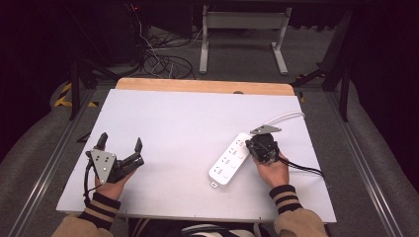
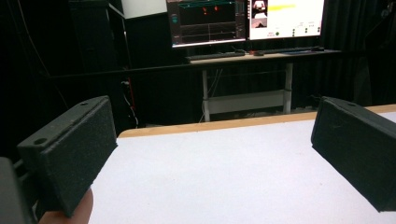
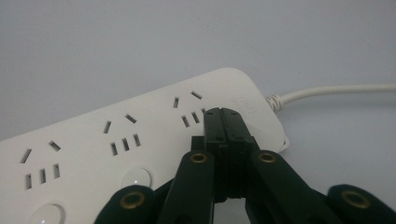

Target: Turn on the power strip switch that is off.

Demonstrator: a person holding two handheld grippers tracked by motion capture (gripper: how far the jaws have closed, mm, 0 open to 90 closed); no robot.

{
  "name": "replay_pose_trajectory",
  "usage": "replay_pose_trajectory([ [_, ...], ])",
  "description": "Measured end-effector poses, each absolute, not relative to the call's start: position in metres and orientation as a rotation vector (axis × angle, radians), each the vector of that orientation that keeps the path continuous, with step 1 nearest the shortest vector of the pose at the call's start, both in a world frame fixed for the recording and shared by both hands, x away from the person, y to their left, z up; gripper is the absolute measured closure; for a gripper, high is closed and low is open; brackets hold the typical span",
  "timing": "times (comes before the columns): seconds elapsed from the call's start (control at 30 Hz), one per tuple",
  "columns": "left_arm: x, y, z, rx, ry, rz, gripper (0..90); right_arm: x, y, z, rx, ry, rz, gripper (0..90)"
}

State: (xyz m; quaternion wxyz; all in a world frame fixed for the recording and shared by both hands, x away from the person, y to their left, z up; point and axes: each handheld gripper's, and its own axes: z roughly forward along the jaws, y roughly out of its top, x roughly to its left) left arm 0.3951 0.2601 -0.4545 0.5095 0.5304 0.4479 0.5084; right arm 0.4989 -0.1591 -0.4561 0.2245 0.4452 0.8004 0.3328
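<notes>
Tool [image 3: 227, 116] tip over power strip [image 3: 140, 140].

- Flat white table sheet [image 1: 188, 123] evenly bright under overhead light; surroundings fall dark toward 9 and 3 o'clock.
- Glowing computer monitors [image 2: 245, 21] at 12 o'clock look soft.
- Near black foam-padded jaws blur slightly.
</notes>
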Motion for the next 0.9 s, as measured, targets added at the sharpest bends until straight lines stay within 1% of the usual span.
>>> replay_pose_trajectory([
  [0.9,0.395,0.259,-0.455,1.287,1.081,1.216,0.7,0.491,-0.157,-0.467,1.207,2.134,0.934,90.0],
])
